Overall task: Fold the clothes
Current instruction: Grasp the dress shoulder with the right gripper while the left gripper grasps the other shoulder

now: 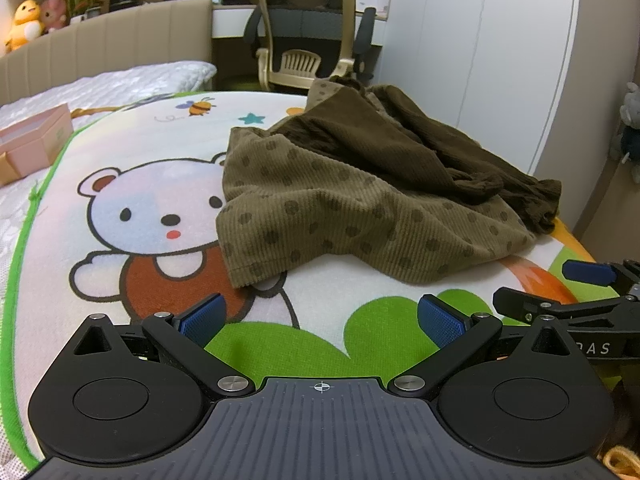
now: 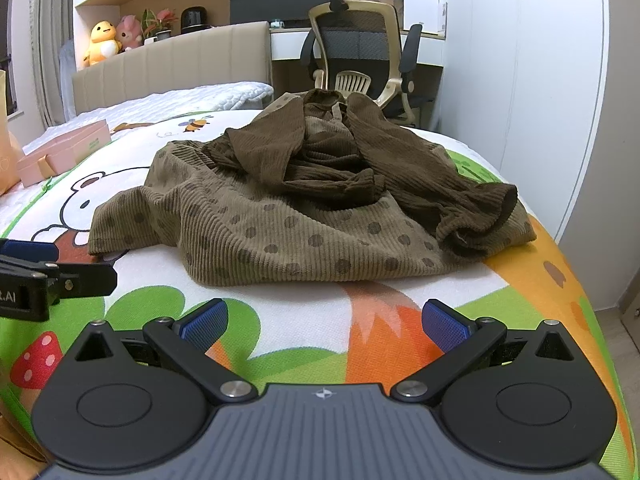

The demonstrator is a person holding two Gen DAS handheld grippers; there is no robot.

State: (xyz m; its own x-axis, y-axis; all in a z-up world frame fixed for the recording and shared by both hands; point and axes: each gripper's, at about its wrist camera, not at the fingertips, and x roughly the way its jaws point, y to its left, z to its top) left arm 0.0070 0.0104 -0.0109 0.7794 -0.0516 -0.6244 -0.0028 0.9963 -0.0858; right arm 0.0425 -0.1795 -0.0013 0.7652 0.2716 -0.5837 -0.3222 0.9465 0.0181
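A brown corduroy garment [image 1: 360,184] [image 2: 304,208] lies crumpled on a cartoon play mat [image 1: 168,148] [image 2: 304,312] spread over the bed. Its lighter part has dark polka dots; darker plain-brown sleeves are bunched on top. My left gripper [image 1: 320,320] is open, low over the mat, a short way in front of the garment's near left hem, holding nothing. My right gripper [image 2: 324,322] is open too, just short of the garment's near edge. Each gripper shows at the side of the other's view: the right gripper [image 1: 576,292] and the left gripper [image 2: 52,272].
A pink box [image 1: 32,140] [image 2: 64,148] sits on the white quilt at the left. An office chair [image 1: 308,36] [image 2: 360,48] stands beyond the bed's far end. White wardrobe doors [image 1: 500,60] run along the right. Plush toys [image 2: 104,40] sit behind the headboard.
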